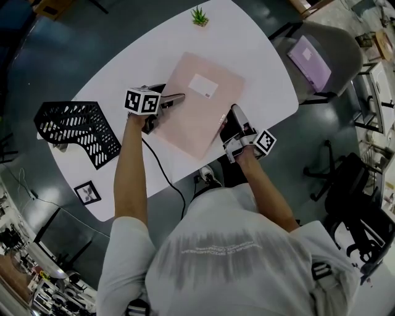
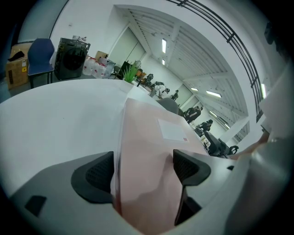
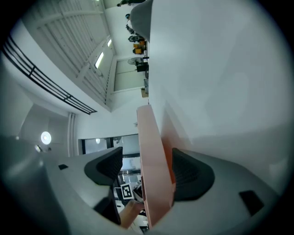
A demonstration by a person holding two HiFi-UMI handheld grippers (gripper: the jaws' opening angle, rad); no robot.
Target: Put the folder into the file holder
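A pink folder with a white label lies on the white table. My left gripper is at the folder's left edge. In the left gripper view the folder fills the gap of that gripper and both pads touch it, so it is shut on it. My right gripper is at the folder's right edge. In the right gripper view the folder stands edge-on between the jaws of that gripper, with a gap at one pad: open. The black mesh file holder stands at the table's left end.
A small potted plant stands at the table's far edge. A small framed picture lies near the front left corner. A black cable trails over the front edge. A grey chair at the right bears a purple folder.
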